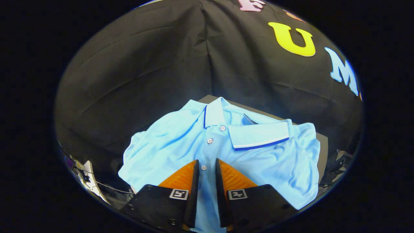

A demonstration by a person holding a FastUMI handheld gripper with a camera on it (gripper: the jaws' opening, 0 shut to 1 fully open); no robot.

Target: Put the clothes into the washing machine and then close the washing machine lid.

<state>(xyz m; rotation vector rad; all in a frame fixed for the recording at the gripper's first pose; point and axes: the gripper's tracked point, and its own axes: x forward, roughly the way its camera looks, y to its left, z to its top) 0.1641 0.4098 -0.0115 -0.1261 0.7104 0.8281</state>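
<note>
— In the lower middle of the frame, what are you looking at?

— My jaws [207, 168], standing a narrow gap apart, their tips low over a light blue polo shirt [181, 145]. One white button [203, 167] of the placket sits right in that gap. Whether the tips press the cloth I cannot tell (they look close to it, no more than that).

— So nothing is pinched?

— Nothing that I can see. The fabric runs between the two fingers and on down under them, flat and not bunched.

— How does the shirt lie?

— Spread out face up on a dark table [321, 145], whose edge peeks out to the right of the shirt and behind the collar. The collar [258, 135] is in the centre of the frame, beyond my fingers, pale with a dark blue stripe along its edge; its left half stands up, its right half lies folded down. Two more buttons climb the placket toward it. The sleeves are rumpled, one at lower left, one at right.

— Anything else around?

— At the far lower left, a white object with a thin cable [89, 181], too blurred to name. Behind everything hangs the booth's black cloth wall [145, 64].
</note>
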